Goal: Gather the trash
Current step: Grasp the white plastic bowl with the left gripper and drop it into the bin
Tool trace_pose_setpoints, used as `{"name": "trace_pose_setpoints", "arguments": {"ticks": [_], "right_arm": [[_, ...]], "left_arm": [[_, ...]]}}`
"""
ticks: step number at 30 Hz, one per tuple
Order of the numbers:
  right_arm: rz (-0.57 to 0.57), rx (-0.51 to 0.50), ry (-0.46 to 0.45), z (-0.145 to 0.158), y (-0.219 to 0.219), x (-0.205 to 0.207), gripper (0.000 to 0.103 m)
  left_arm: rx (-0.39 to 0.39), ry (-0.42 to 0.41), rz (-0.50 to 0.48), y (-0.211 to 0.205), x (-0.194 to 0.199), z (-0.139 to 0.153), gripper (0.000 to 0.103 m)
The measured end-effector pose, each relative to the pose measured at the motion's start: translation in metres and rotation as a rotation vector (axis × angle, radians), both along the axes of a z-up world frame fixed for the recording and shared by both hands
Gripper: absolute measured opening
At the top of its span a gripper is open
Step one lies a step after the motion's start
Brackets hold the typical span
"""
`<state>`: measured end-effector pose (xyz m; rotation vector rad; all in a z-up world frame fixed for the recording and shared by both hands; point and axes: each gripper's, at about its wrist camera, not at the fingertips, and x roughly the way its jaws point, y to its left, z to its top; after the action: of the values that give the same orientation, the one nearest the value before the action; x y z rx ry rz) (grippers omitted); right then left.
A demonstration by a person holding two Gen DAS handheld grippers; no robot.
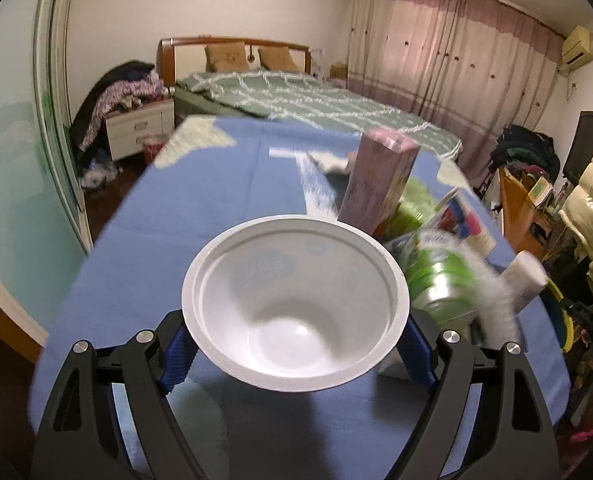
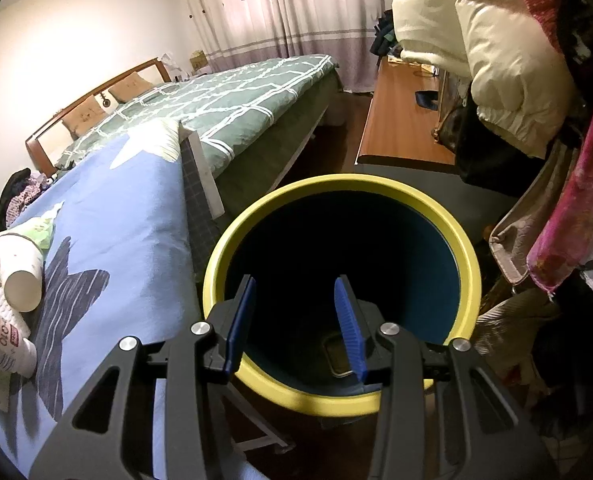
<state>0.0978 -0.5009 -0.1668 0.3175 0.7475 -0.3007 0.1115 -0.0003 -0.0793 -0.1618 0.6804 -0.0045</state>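
Trash lies heaped on the blue cloth (image 1: pixel 200 200) that covers the surface, and one piece of it, a white plastic bowl (image 1: pixel 296 304), sits between the blue pads of my left tool (image 1: pixel 296 354). Both pads press against the bowl's sides below its rim, so I am pinching it, mouth up and empty; it looks raised a little off the cloth, though the blur makes that hard to be sure of. Just to the right of the bowl lies a green can (image 1: pixel 440 280) on its side, touching a white paper tube (image 1: pixel 526 274) near the surface's right edge. Behind them a pink carton (image 1: pixel 376 180) stands tilted among crumpled green wrapping (image 1: pixel 414 204). My right tool (image 2: pixel 294 324) hangs over the mouth of a yellow-rimmed bin (image 2: pixel 466 256) that stands on the floor just beside the surface, its dark blue inside showing between the pads. Those pads are spread apart with nothing between them. From that side, a white paper cup (image 2: pixel 20 276) lies on its side on the cloth, next to a printed white bottle (image 2: pixel 6 340). Beyond the surface is a bed (image 2: pixel 224 100) with a green checked cover.
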Motion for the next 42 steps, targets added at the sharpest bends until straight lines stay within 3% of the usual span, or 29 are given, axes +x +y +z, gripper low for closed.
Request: {"name": "trace_pose_setpoints", "arguments": {"ticks": [10,20,26,34,42], "right_arm": [[-0.013,-0.004,-0.044,0.016,-0.003,-0.022,0.042],[-0.081,-0.038,-0.11,0.039,-0.023,-0.059,0.049],[-0.137,-0.086,-0.124,0.044,-0.038,-0.081,0.051],[-0.181,-0.078,-0.098,0.03,-0.063,-0.093,0.054],[-0.197,-0.048,-0.077,0.017,-0.078,-0.089,0.055]], "left_arm": [[0.0,-0.122,-0.167,-0.059,-0.025,0.076,0.083],[0.003,-0.147,-0.493,-0.203,-0.002,0.104,0.083],[0.004,-0.097,-0.665,-0.313,0.022,0.095,0.083],[0.064,0.021,-0.775,-0.432,0.069,0.038,0.083],[0.135,0.105,-0.794,-0.495,0.098,-0.008,0.083]]}}
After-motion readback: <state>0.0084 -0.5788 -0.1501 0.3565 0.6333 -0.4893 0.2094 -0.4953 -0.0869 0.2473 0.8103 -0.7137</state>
